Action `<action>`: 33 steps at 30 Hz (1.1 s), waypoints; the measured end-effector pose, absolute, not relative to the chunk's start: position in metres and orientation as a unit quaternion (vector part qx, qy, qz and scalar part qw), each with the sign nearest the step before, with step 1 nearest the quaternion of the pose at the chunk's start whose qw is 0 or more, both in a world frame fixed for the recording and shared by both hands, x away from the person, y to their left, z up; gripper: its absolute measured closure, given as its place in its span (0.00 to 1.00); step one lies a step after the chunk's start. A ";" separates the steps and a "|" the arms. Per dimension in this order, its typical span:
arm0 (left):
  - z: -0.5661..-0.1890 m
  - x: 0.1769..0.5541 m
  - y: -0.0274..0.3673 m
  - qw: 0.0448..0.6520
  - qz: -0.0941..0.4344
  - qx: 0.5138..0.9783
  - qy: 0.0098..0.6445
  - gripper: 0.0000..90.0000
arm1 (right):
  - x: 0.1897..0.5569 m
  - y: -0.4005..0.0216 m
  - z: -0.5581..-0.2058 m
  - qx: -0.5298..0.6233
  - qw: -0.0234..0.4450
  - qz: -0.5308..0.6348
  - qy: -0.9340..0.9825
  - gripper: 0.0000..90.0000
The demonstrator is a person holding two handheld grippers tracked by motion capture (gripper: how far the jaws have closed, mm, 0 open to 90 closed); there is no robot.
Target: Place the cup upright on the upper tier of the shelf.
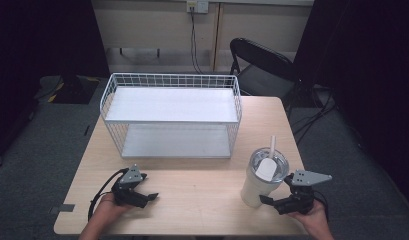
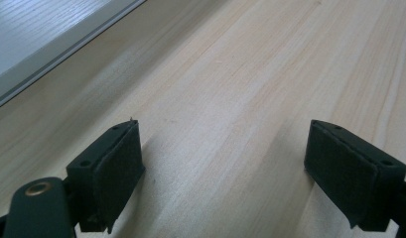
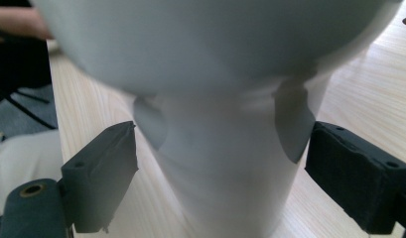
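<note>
While my right claw [image 1: 270, 201] sits spread around cup [image 1: 259, 180] base, not pinching yet, cup stands on tabletop [image 1: 202, 195] near front edge. Left claw [image 1: 151, 197] spread, resting, holding nothing.

My left gripper [image 1: 151, 196] sits low at the near left, held in my left hand [image 1: 108, 207], jaws spread wide with nothing between them, its pads [image 2: 122, 163] angled down. My right gripper [image 1: 264, 199] is at the near right in my right hand [image 1: 312, 214], jaws parted wide, pointing leftward.
</note>
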State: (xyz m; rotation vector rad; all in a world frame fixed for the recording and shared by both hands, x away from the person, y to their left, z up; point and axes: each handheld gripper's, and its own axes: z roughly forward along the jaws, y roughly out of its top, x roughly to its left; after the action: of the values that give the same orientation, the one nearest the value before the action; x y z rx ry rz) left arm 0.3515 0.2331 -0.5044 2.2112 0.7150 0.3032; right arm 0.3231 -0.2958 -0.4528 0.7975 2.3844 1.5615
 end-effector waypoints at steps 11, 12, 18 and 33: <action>-0.504 0.352 0.233 0.388 0.119 0.869 0.281 0.16 | 0.328 -0.286 -0.452 0.275 0.098 0.535 0.793 0.09; -0.504 0.352 0.233 0.389 0.119 0.869 0.281 0.16 | 0.328 -0.286 -0.452 0.275 0.098 0.535 0.793 0.09; -0.504 0.352 0.233 0.389 0.119 0.869 0.281 0.16 | 0.328 -0.284 -0.454 0.273 0.104 0.540 0.789 0.09; -0.504 0.352 0.233 0.389 0.119 0.869 0.281 0.16 | 0.329 -0.278 -0.455 0.267 0.120 0.551 0.782 0.09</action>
State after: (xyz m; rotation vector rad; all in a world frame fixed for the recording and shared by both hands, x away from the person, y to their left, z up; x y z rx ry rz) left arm 0.3516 0.2331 -0.5044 2.2111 0.7151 0.3028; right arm 0.3286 -0.2778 -0.4552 0.7791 2.2845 1.6104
